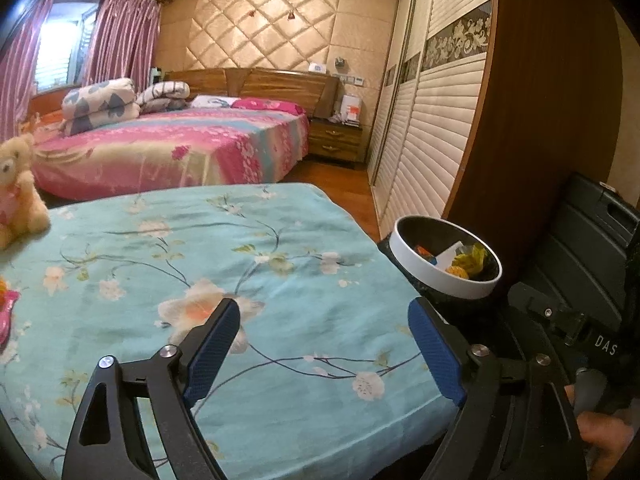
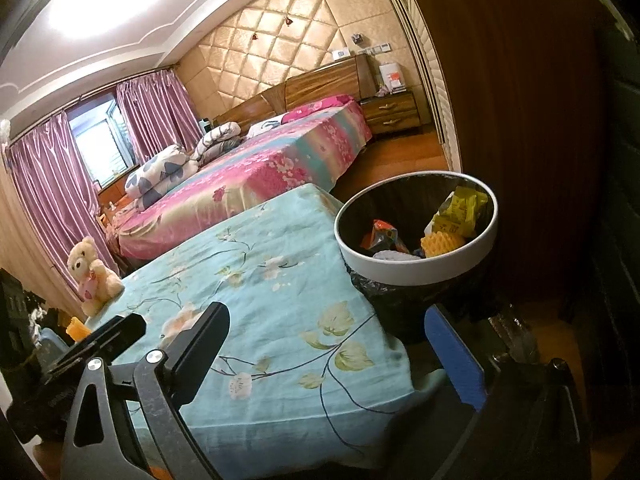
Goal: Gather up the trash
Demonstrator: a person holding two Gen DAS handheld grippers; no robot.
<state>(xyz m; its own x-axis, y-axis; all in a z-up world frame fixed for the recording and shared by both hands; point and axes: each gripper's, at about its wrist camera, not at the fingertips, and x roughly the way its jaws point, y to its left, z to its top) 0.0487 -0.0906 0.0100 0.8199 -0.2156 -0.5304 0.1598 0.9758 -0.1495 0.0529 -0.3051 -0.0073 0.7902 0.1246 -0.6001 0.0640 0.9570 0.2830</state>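
A round bin with a white rim (image 1: 440, 285) and a black bag liner stands off the right edge of the teal floral cloth (image 1: 280, 232). In it lie a yellow wrapper (image 2: 460, 208), an orange wrapper (image 2: 382, 234) and other scraps. My left gripper (image 1: 324, 312) hovers open over the cloth, nothing between its blue pads. My right gripper (image 2: 326, 314) is open and empty too, above the cloth's near right corner, the bin rim (image 2: 416, 272) just beyond its right finger. A pink and orange item (image 1: 6, 308) lies at the cloth's left edge, mostly cut off.
A cream teddy bear (image 1: 18, 188) sits at the cloth's far left corner. Behind it is a bed with a pink cover (image 1: 172, 152), a wooden nightstand (image 1: 336, 140) and a slatted wardrobe (image 1: 432, 120) along the right. A hand (image 1: 604, 436) shows at lower right.
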